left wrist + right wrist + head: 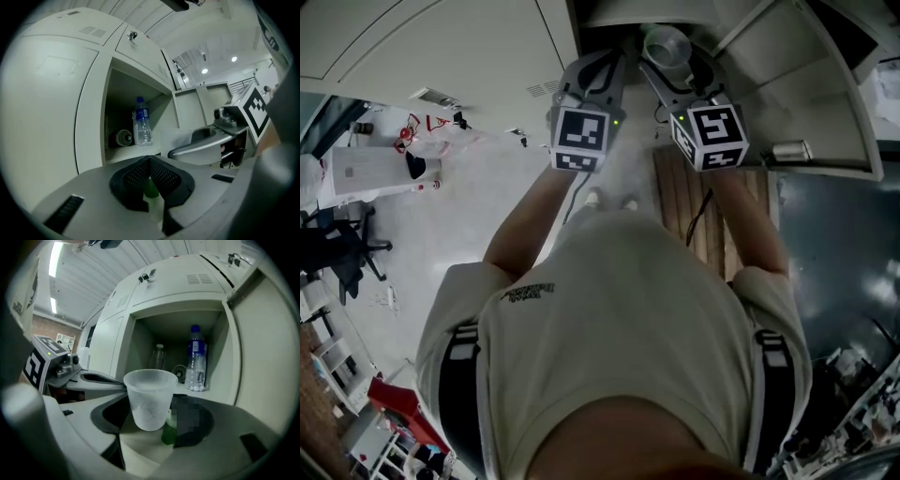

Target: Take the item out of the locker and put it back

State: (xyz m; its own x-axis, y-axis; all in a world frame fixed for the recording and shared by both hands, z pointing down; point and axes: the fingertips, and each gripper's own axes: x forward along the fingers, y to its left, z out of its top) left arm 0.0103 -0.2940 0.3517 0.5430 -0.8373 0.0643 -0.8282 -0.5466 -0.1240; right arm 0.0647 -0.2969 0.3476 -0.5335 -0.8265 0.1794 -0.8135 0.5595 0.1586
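Right gripper view gives me the clearest read: my right gripper point(152, 422) is clamped on the frosted plastic cup point(149, 397), jaws standing wide because the cup's body is wide. The cup is upright, mouth up, which I judge keeps it steady for setting down flat. It hangs in front of the open locker point(140, 345), outside the compartment and not yet on the shelf. Whether it is on its way out or back in, I cannot tell. My left gripper point(151, 162) has its pads pressed together with nothing between them. It points at the same opening from beside the right one, idle, I think, since one gripper is enough for a light cup. Inside the compartment I count three things. One is a blue-capped water bottle point(196, 359) standing toward the right wall. One is a clear bottle point(159, 357) standing farther back. One is a dark round container point(179, 372) lying on its side between them. So the totals are one cup, two bottles, one round container, two grippers. The front left of the shelf looks free, the likely spot for the cup.
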